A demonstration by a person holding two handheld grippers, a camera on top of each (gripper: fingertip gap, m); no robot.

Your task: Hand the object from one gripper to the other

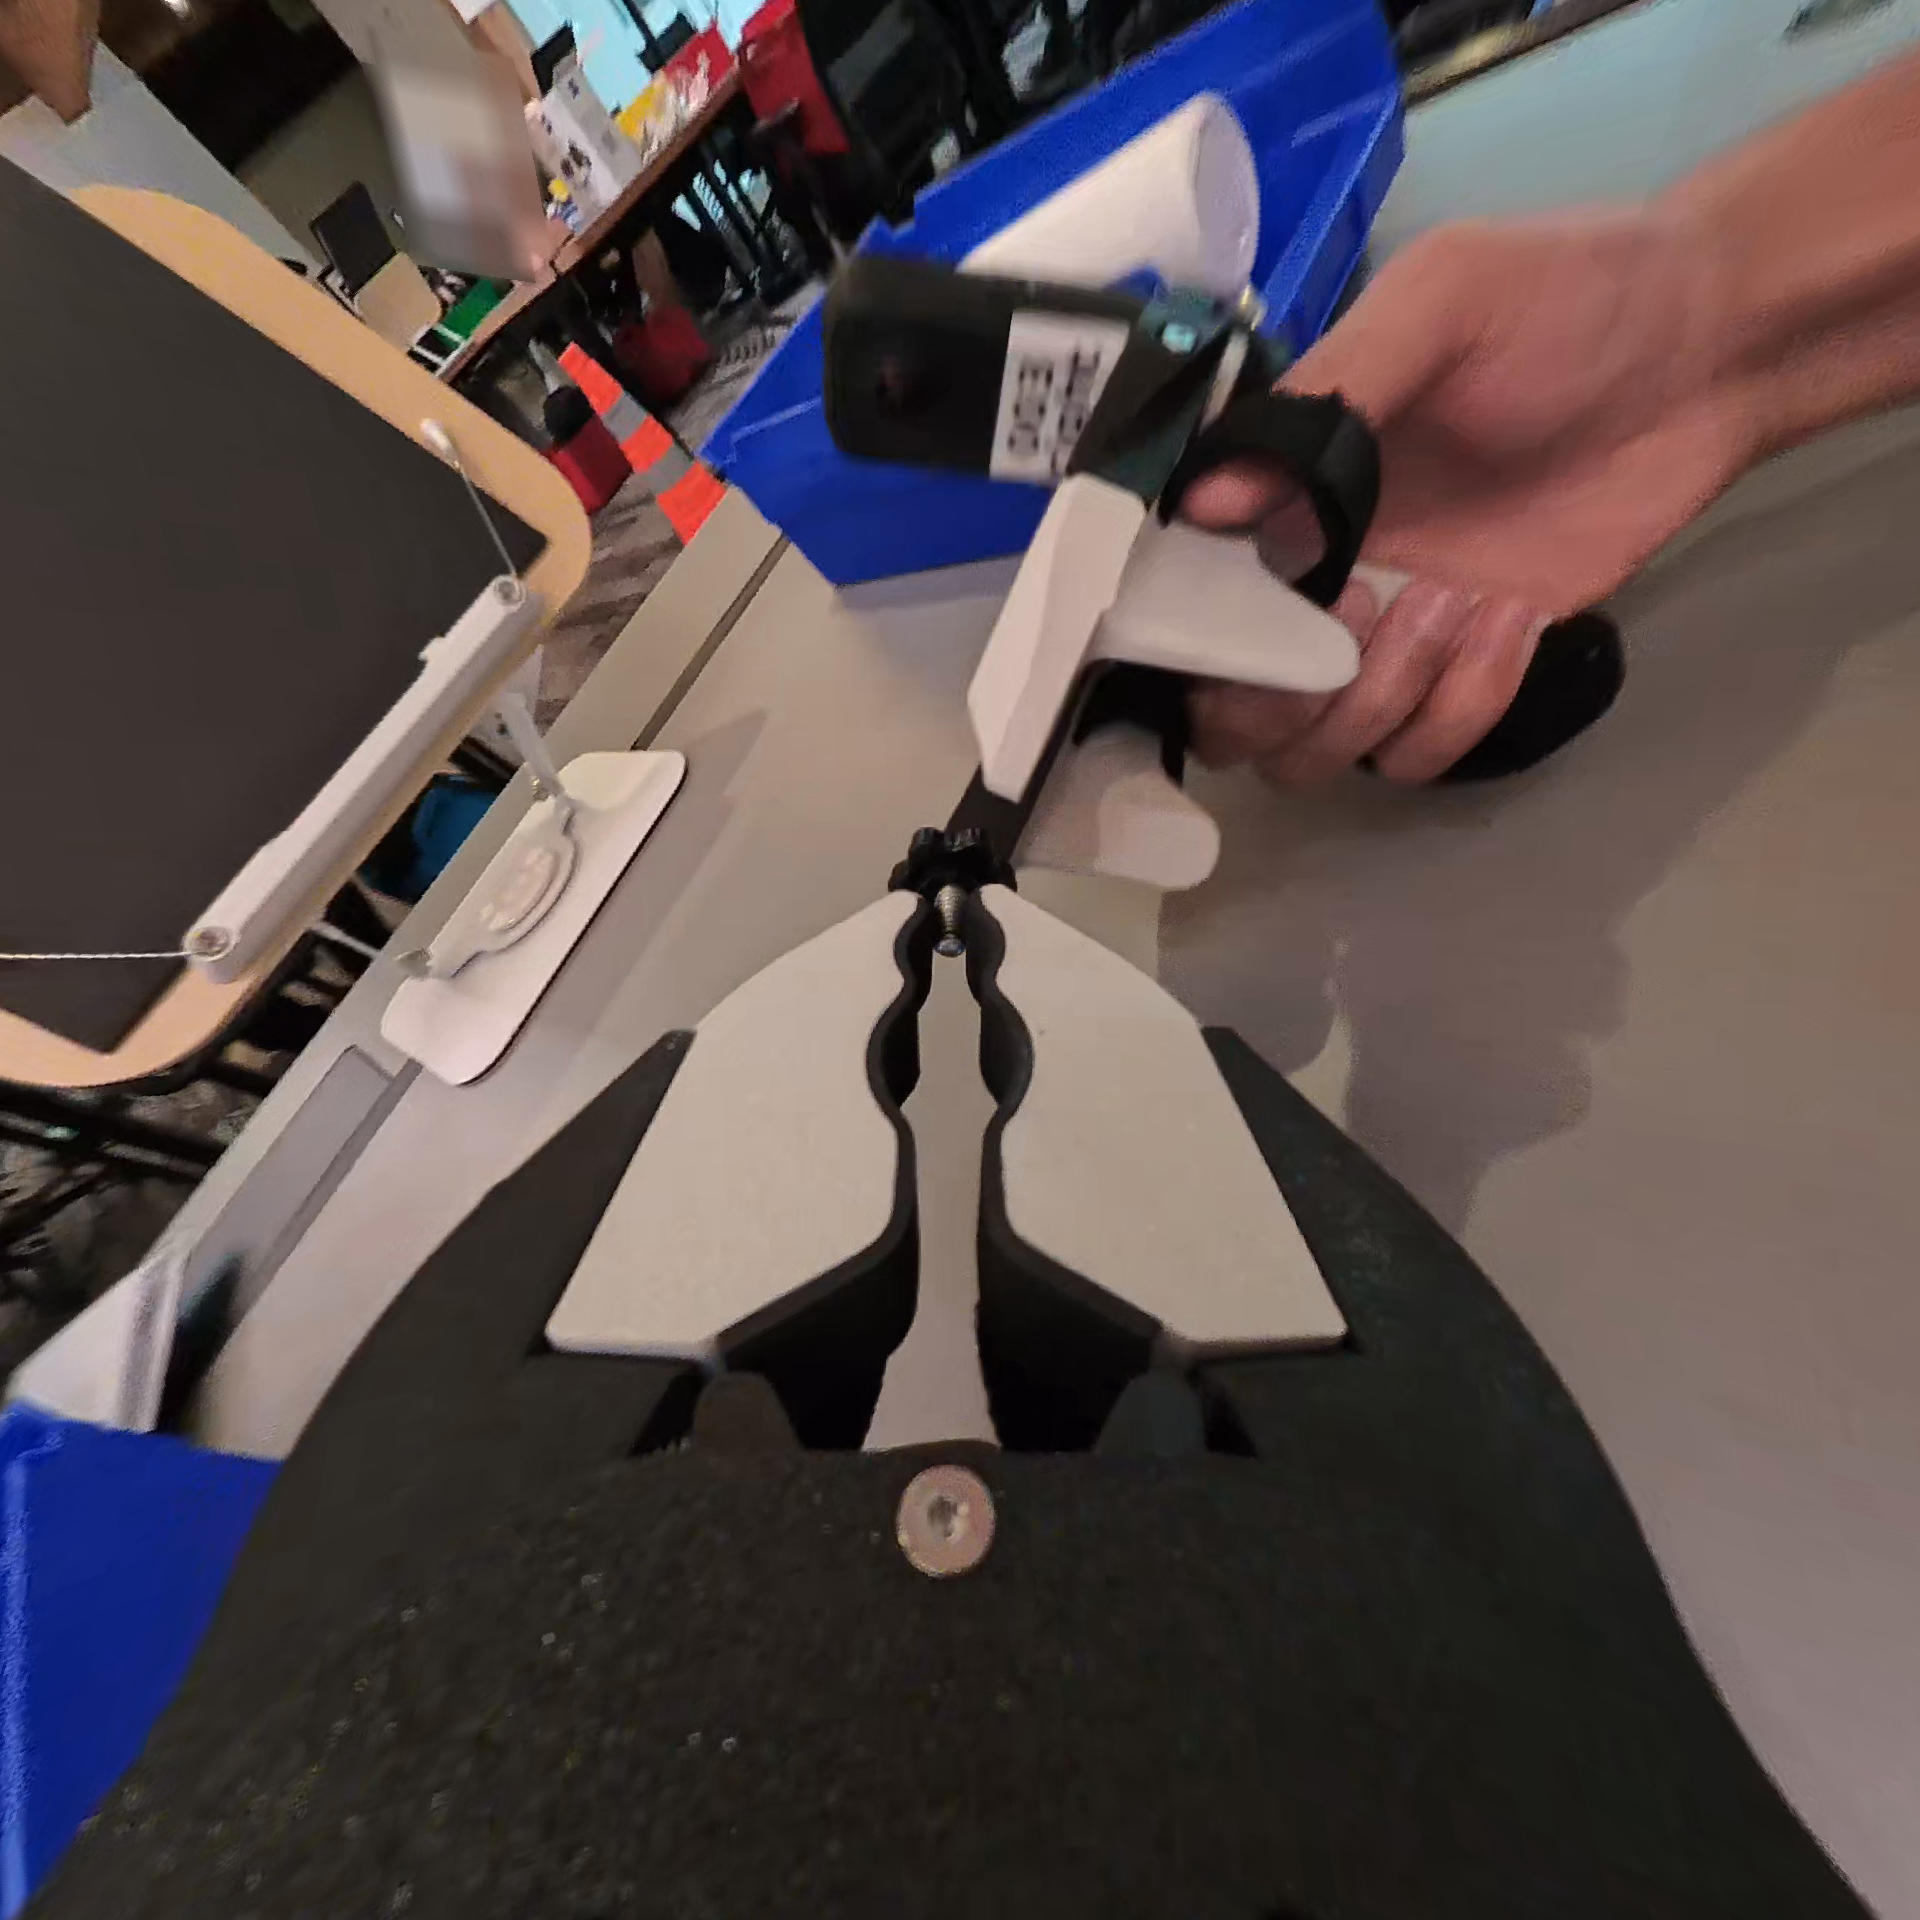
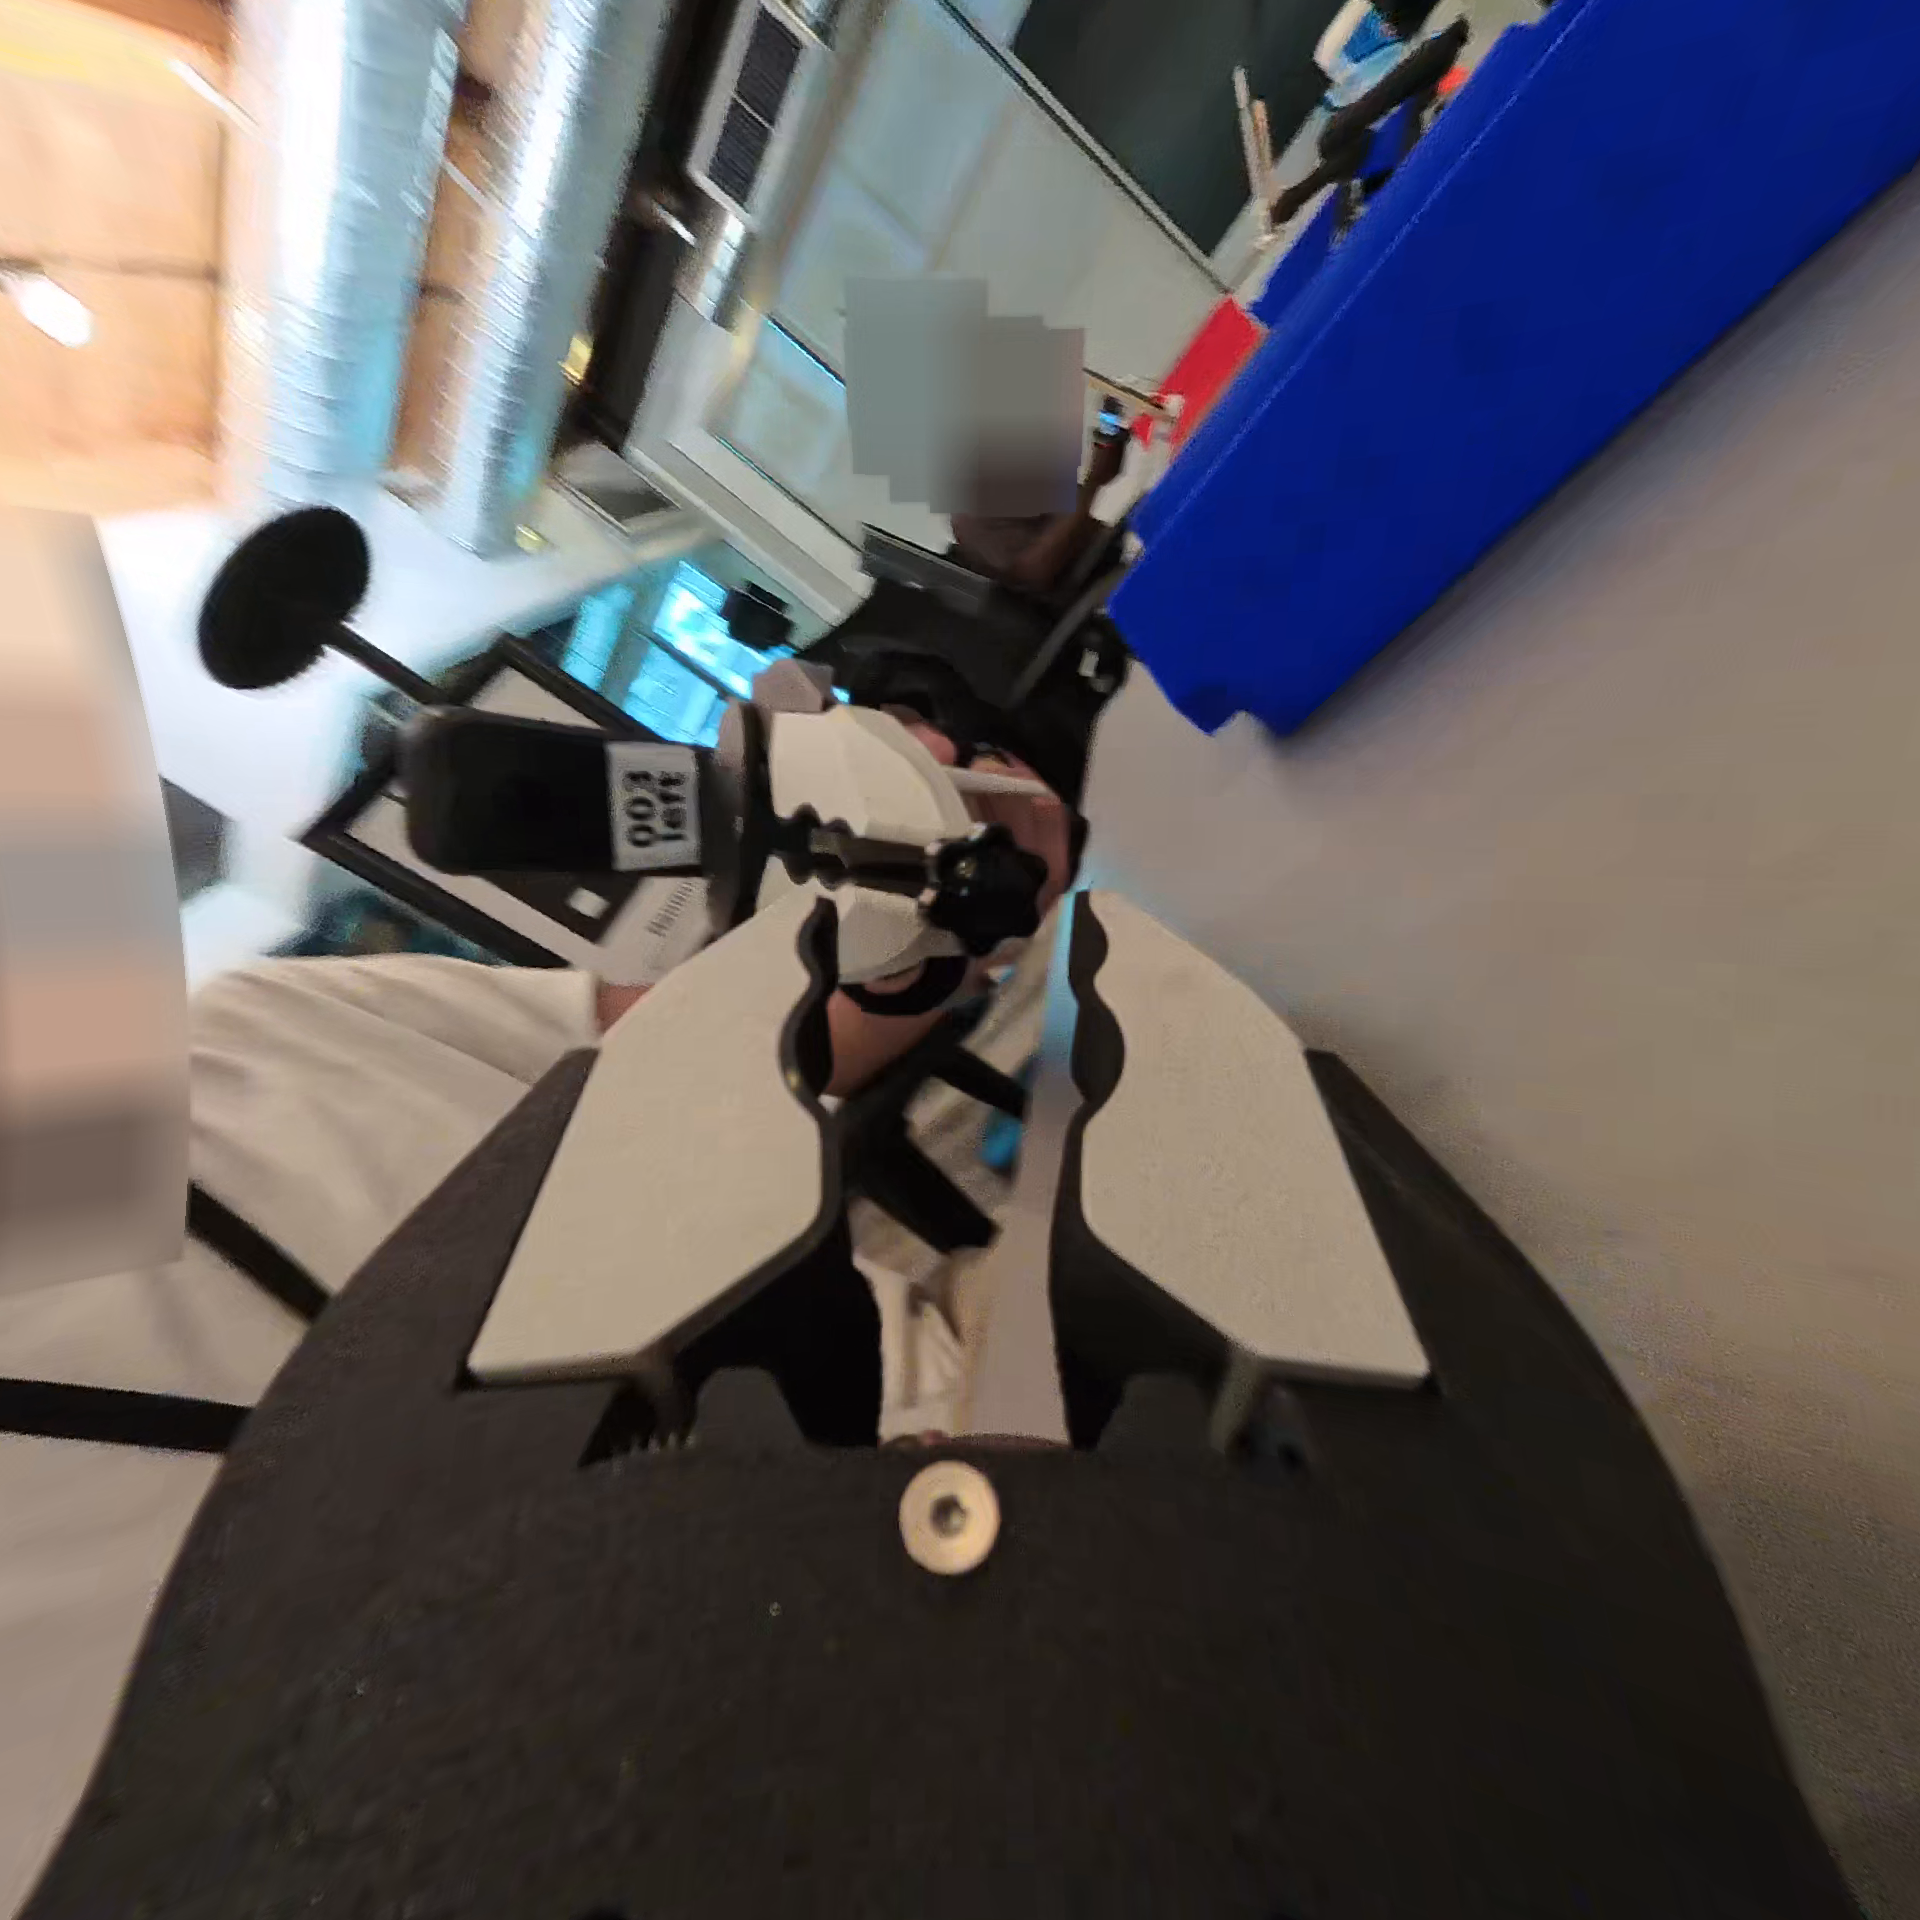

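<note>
A small black knob on a threaded metal screw is pinched by its shaft between the tips of my left gripper, just above the grey table. The right gripper, held by a hand, comes in from the upper right with its fingertips at the knob. In the right wrist view the right gripper is open, and the black knob sits just beyond the gap between its fingertips. The left gripper's white fingers hold the shaft there.
A blue bin holding a white roll stands behind the right gripper; it also shows in the right wrist view. A black board with a tan rim and a white mount plate are at the left table edge. Another blue bin corner is near left.
</note>
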